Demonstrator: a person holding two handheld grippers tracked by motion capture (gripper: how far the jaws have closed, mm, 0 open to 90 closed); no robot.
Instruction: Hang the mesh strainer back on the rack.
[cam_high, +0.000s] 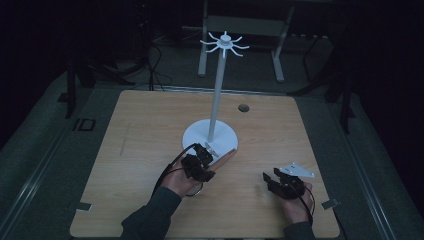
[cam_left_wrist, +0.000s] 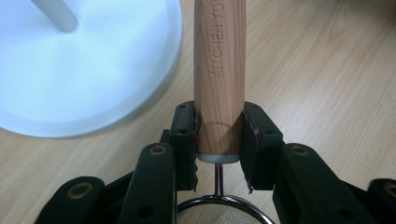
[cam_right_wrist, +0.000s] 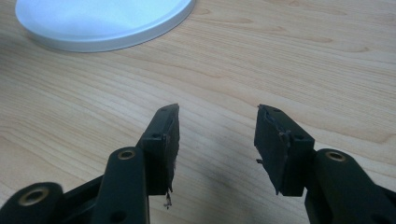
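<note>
A white stand with a round base (cam_high: 197, 137) and a tall pole (cam_high: 217, 95) topped by a ring of hooks (cam_high: 224, 43) rises at the table's middle. My left gripper (cam_high: 202, 159) is shut on the wooden handle (cam_left_wrist: 219, 70) of a small metal strainer; its mesh bowl (cam_left_wrist: 219, 212) sits just behind the jaws. The handle points out past the base's (cam_left_wrist: 84, 70) near rim. My right gripper (cam_high: 272, 179) rests low over the table at the front right. It is open (cam_right_wrist: 217, 122), with bare wood between its fingers.
The wooden table (cam_high: 150, 130) has a small dark hole (cam_high: 243, 108) at the back right. The stand's base (cam_right_wrist: 102, 23) lies ahead and left of my right gripper. Dark floor, cables and a metal frame (cam_high: 240, 30) lie beyond the table.
</note>
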